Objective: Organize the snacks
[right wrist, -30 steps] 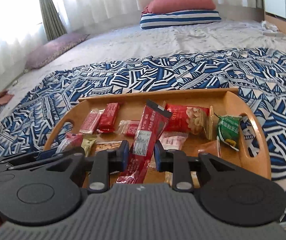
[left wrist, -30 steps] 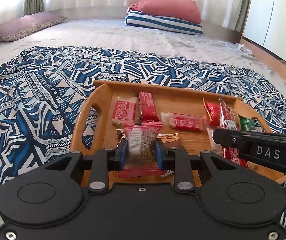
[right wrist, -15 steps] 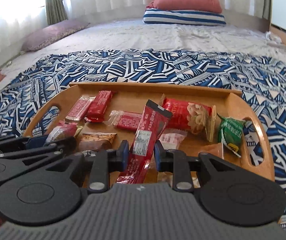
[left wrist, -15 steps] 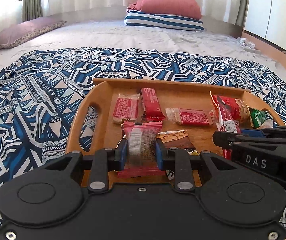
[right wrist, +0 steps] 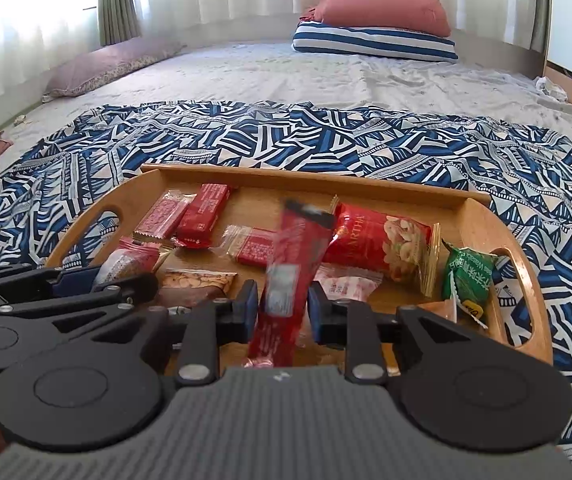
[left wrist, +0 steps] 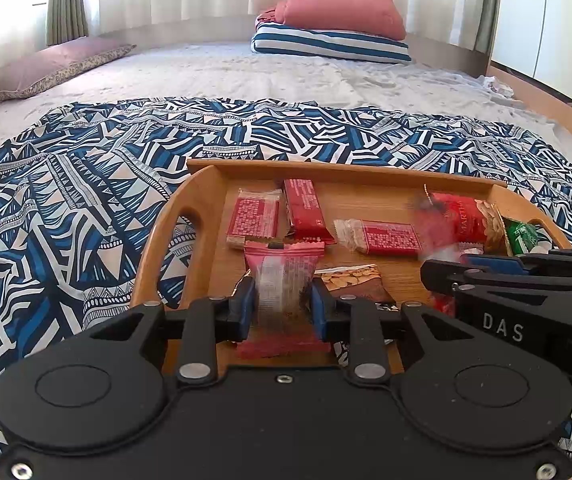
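A wooden tray (left wrist: 202, 196) (right wrist: 482, 220) lies on the patterned blanket and holds several snack packets. My left gripper (left wrist: 281, 305) is shut on a pink clear-window snack packet (left wrist: 282, 280), held upright over the tray's near left part. My right gripper (right wrist: 280, 306) is shut on a long red snack stick packet (right wrist: 290, 272), held tilted over the tray's near middle; it looks blurred. In the tray lie red bars (left wrist: 306, 210), a red nut bag (right wrist: 382, 242), a green packet (right wrist: 468, 276) and a brown almond packet (right wrist: 196, 280).
The blue-and-white blanket (left wrist: 66, 200) covers a grey bed. A purple pillow (left wrist: 58, 66) lies far left, a striped and a red pillow (left wrist: 338, 28) at the back. The two grippers sit side by side over the tray's near edge.
Both grippers have drawn back and up a little from the tray, each keeping its packet. The right gripper's red stick packet has swung and is blurred now.
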A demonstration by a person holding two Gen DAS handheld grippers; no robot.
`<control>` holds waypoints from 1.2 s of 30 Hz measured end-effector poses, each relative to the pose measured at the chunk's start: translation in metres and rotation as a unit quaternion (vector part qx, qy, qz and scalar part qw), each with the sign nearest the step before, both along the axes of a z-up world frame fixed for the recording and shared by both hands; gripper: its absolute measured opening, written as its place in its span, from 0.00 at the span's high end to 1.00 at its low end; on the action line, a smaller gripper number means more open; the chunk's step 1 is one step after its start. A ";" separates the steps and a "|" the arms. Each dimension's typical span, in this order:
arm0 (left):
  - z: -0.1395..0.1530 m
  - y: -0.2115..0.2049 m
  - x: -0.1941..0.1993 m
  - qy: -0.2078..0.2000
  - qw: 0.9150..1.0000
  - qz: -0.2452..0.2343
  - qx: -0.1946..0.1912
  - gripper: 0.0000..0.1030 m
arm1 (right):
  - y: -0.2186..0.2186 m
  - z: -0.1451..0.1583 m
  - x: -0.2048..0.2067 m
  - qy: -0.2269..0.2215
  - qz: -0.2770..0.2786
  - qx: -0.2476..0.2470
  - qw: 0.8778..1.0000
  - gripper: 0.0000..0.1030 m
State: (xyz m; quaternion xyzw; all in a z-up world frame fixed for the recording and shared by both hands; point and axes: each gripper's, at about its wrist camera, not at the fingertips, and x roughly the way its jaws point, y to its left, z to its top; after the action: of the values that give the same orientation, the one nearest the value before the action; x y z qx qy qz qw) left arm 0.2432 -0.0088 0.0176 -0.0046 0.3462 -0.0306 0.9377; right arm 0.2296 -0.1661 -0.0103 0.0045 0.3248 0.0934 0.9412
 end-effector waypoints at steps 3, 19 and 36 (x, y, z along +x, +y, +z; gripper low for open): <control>-0.001 0.001 0.001 0.001 1.000 0.001 -0.001 0.72 | -0.001 0.002 0.000 0.002 0.003 0.009 1.000 0.72; 0.016 0.009 -0.008 -0.020 1.000 0.017 0.004 0.24 | -0.006 0.013 -0.011 -0.014 -0.002 0.015 1.000 0.56; 0.051 0.013 -0.062 -0.039 0.999 0.004 -0.003 0.03 | -0.023 0.042 -0.080 -0.079 -0.016 -0.012 0.997 0.24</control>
State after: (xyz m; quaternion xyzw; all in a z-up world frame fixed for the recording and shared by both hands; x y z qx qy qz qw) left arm 0.1808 0.0039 0.0686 -0.0078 0.3094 -0.0287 0.9505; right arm 0.1498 -0.1887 0.0321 -0.0085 0.2506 0.0745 0.9652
